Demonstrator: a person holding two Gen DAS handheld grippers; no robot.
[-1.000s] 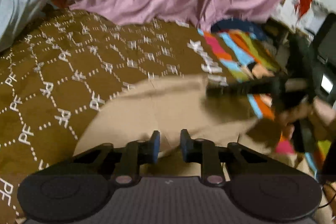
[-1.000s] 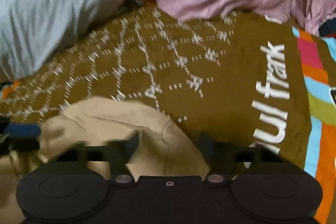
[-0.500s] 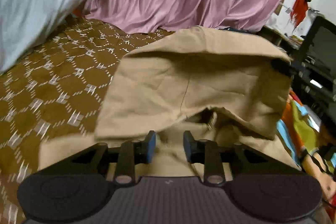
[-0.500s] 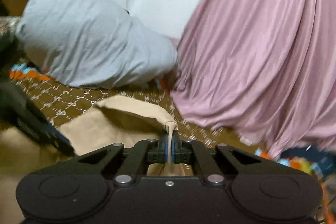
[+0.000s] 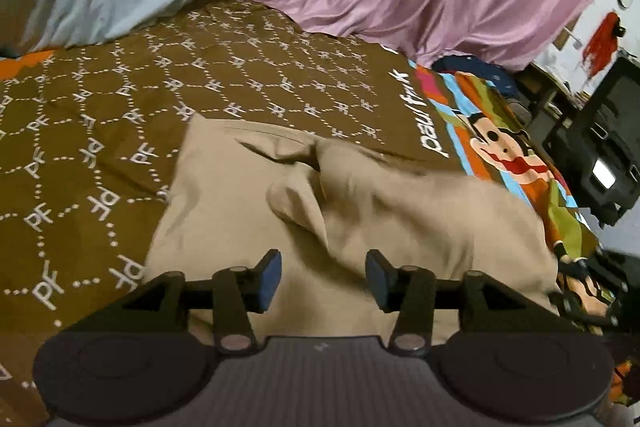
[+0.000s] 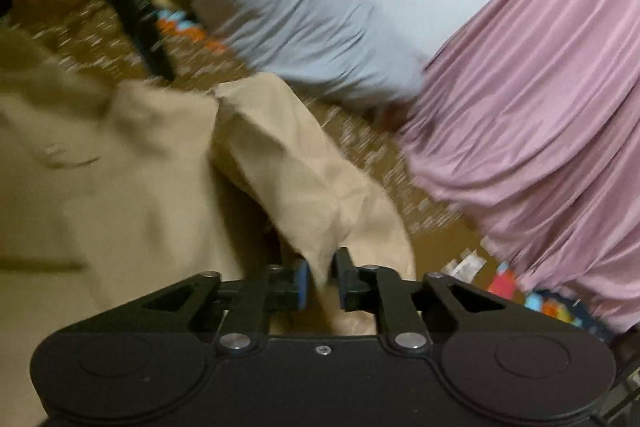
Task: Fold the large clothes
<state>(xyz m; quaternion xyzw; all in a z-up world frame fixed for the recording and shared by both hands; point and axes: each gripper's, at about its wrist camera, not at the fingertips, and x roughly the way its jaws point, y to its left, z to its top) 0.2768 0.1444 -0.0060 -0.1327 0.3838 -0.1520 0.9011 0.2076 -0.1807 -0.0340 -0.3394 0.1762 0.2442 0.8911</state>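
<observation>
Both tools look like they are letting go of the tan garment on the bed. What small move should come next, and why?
Probably draw the right tool back off the tan garment. Its jaws have just been opening, and a corner of cloth hangs between them without being pinched. The left tool, jaws also just opening, is already clear. The garment lies rumpled on the brown bedspread, so smoothing would follow.
</observation>
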